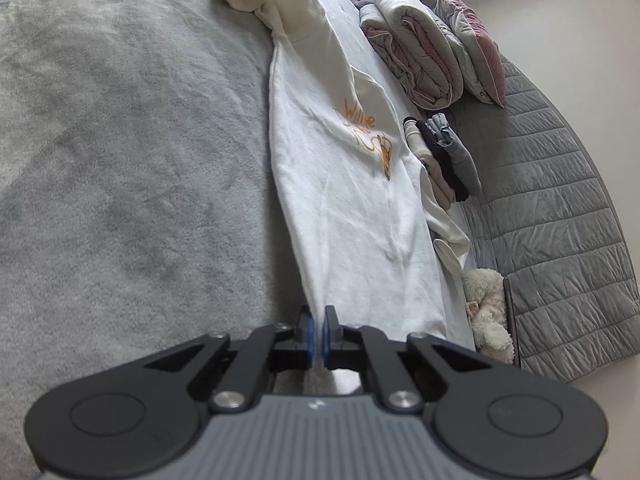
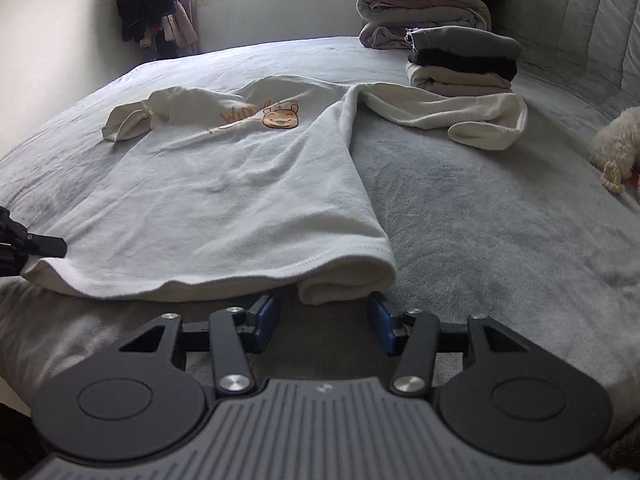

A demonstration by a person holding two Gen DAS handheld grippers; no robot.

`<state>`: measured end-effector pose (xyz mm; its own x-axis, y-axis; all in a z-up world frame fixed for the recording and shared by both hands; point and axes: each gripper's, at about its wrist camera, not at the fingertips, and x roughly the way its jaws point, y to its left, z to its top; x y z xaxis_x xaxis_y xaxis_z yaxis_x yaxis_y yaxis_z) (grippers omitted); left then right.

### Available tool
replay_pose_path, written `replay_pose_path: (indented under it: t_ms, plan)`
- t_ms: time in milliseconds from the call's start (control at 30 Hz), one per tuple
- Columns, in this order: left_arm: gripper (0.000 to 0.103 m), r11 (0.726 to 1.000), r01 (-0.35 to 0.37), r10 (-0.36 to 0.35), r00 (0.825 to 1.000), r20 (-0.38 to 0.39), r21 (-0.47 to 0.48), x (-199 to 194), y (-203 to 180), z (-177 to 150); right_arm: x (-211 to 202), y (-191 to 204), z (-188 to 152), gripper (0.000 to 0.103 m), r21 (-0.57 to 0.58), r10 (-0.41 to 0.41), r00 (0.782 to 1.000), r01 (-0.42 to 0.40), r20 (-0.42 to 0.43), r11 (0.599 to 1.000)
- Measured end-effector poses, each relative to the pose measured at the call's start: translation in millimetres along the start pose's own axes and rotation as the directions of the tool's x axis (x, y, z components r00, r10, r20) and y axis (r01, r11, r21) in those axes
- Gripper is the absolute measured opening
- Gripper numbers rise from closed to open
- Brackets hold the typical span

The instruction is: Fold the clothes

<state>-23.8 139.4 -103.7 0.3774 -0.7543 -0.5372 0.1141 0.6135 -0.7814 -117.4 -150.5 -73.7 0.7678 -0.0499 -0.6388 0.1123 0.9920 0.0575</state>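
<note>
Shirt [image 2: 224, 200] lies flat on bed [image 2: 480, 220], print up, long axis running from near hem toward far collar. Left gripper [image 1: 319, 322] pinches hem's left corner, jaws closed on cloth. Right gripper [image 2: 324, 312] half open, hem's rolled right corner between pads, untouched. Folded stack [image 2: 464, 60] far right.

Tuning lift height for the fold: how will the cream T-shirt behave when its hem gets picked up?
Probably floppy: the cream T-shirt lies in soft wrinkles and its hem corner has rolled under itself. Likely light, being thin single-layer knit. It may drag rather than slide on the fuzzy grey blanket, so the far sleeves will probably trail.
</note>
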Motion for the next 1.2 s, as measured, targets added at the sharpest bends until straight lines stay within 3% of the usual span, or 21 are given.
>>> replay_pose_path:
  t_ms: [100, 167, 200, 267, 400, 467, 500, 600, 633, 733, 967, 1067, 1133, 1200]
  plan:
    - [0.004, 1.0, 0.002, -0.003, 1.0, 0.03, 0.013, -9, -4, 0, 9, -1, 4, 0.052, -0.001, -0.032, 0.999, 0.032, 0.023, 0.999]
    - [0.004, 1.0, 0.001, -0.002, 0.999, 0.051, 0.023, -16, -5, 0, 12, 0, 9, 0.04, -0.02, -0.069, 0.997, 0.069, 0.031, 0.997]
    - [0.004, 1.0, 0.0, -0.001, 0.998, 0.063, 0.027, -20, -6, 0, 12, 1, 10, 0.035, -0.049, -0.088, 0.996, 0.09, 0.031, 0.995]
    - [0.003, 0.999, -0.001, -0.001, 0.997, 0.079, 0.036, -28, -7, 1, 12, 5, 12, 0.017, -0.128, -0.136, 0.99, 0.14, 0.039, 0.982]
    - [0.003, 0.999, -0.004, -0.001, 0.995, 0.095, 0.053, -43, -8, 1, 4, 12, 11, 0.013, -0.318, -0.216, 0.973, 0.229, 0.076, 0.92]
    - [0.003, 0.998, -0.006, 0.0, 0.996, 0.093, 0.063, -49, -8, 0, -3, 16, 9, 0.012, -0.433, -0.249, 0.963, 0.268, 0.103, 0.86]
    - [0.003, 0.998, -0.006, 0.0, 0.996, 0.09, 0.066, -52, -8, 0, -7, 18, 6, 0.012, -0.508, -0.271, 0.954, 0.299, 0.131, 0.808]
    - [0.003, 0.994, -0.018, 0.01, 0.997, 0.08, 0.104, -58, -11, 0, -19, 22, -6, 0.011, -0.707, -0.31, 0.925, 0.369, 0.219, 0.603]
    - [0.003, 0.992, -0.027, 0.018, 0.997, 0.073, 0.124, -60, -12, 0, -24, 21, -9, 0.007, -0.747, -0.311, 0.923, 0.371, 0.229, 0.551]
    - [0.003, 0.981, -0.055, 0.048, 0.998, 0.041, 0.184, -61, -16, -3, -34, 16, -15, 0.007, -0.819, -0.294, 0.933, 0.33, 0.207, 0.469]
    - [0.004, 0.938, -0.161, 0.181, 0.983, -0.038, 0.307, -45, -17, -17, -30, 13, -29, 0.006, -0.89, -0.272, 0.953, 0.233, 0.13, 0.393]
    - [0.004, 0.921, -0.182, 0.215, 0.975, -0.06, 0.346, -44, -13, -21, -24, 15, -34, 0.006, -0.904, -0.277, 0.958, 0.186, 0.079, 0.386]
    - [0.005, 0.925, -0.175, 0.205, 0.977, -0.056, 0.338, -47, -11, -18, -20, 17, -36, 0.007, -0.909, -0.291, 0.955, 0.17, 0.057, 0.38]
    - [0.013, 0.924, -0.177, 0.201, 0.979, -0.034, 0.34, -53, -11, -16, -20, 18, -36, 0.013, -0.909, -0.297, 0.954, 0.159, 0.041, 0.385]
